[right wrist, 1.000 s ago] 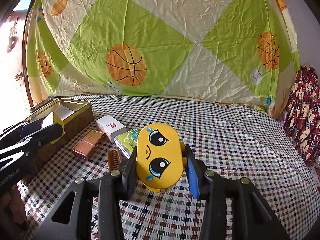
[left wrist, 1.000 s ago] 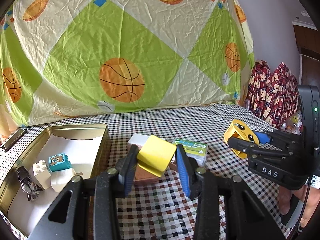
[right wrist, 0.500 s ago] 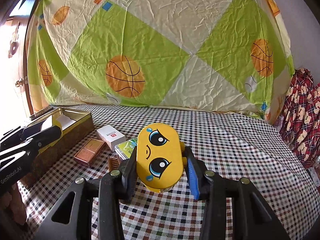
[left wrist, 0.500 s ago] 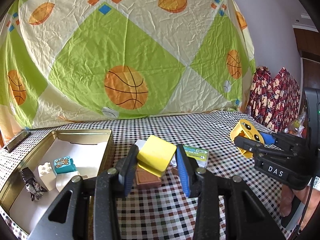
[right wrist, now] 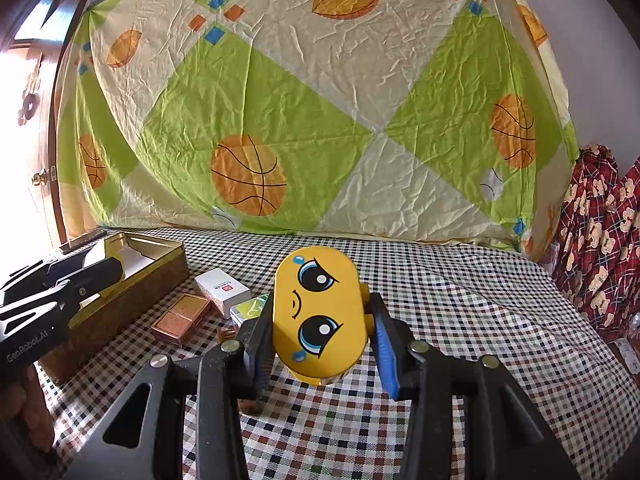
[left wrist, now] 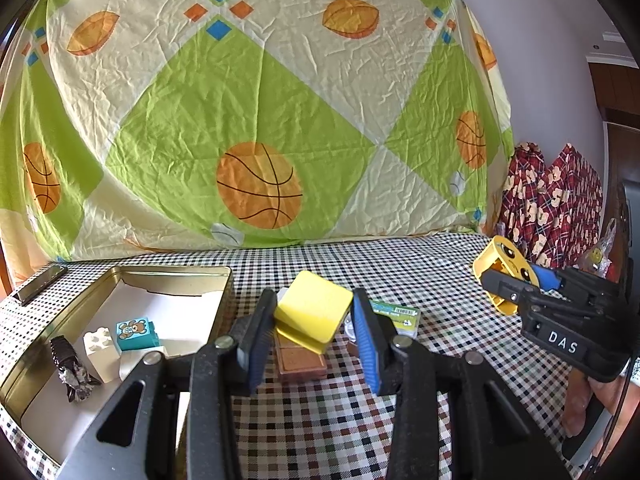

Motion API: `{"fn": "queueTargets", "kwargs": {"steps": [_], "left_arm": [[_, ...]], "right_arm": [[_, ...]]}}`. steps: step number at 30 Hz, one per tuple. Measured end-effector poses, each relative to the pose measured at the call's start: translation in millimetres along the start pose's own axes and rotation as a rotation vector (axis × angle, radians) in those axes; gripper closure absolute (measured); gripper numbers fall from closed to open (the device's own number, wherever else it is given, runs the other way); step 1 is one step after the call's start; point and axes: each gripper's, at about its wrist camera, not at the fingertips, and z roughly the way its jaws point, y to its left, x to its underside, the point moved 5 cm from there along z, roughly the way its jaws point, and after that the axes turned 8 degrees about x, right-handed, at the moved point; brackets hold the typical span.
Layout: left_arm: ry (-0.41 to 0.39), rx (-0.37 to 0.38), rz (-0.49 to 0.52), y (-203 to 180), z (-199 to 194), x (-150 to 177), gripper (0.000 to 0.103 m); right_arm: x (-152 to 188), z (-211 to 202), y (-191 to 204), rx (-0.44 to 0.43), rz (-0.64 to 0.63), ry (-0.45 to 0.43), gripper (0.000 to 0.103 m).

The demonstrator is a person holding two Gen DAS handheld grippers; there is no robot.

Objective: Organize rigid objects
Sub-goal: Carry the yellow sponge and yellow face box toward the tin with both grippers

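Observation:
My left gripper (left wrist: 312, 332) is shut on a flat yellow square block (left wrist: 314, 310) and holds it above the checkered table, just right of the gold tin tray (left wrist: 224, 280). My right gripper (right wrist: 322, 334) is shut on a yellow oval toy with a cartoon face (right wrist: 320, 312), held above the table. That toy also shows in the left wrist view (left wrist: 500, 276) at the far right. The tray holds a teal bear block (left wrist: 134, 334), white blocks (left wrist: 100, 350) and a dark figurine (left wrist: 70, 368). The tray also shows in the right wrist view (right wrist: 132, 276).
On the table between the grippers lie a brown compact (right wrist: 182, 318), a white box (right wrist: 222, 290) and a green card box (left wrist: 396, 316). A basketball-print sheet (left wrist: 260, 120) hangs behind. Red patterned fabric (right wrist: 600, 240) lies at the right edge.
Both grippers have risen and tilted up a little while keeping their holds. The table objects sit lower in both views.

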Motion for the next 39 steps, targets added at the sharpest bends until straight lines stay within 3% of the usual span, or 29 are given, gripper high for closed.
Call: {"fn": "queueTargets", "kwargs": {"steps": [14,26,39], "left_arm": [[-0.042,-0.017,-0.024,6,-9,-2,0.066],[-0.070,-0.037,-0.032,9,-15,-4,0.066],[-0.078,-0.043,-0.055,18,-21,-3,0.066]], "right_arm": [[-2,-7,-2,-0.016,0.031,-0.024,0.058],[-7,-30,10,-0.020,0.012,-0.117,0.058],[-8,-40,22,-0.039,0.007,-0.147,0.058]]}}
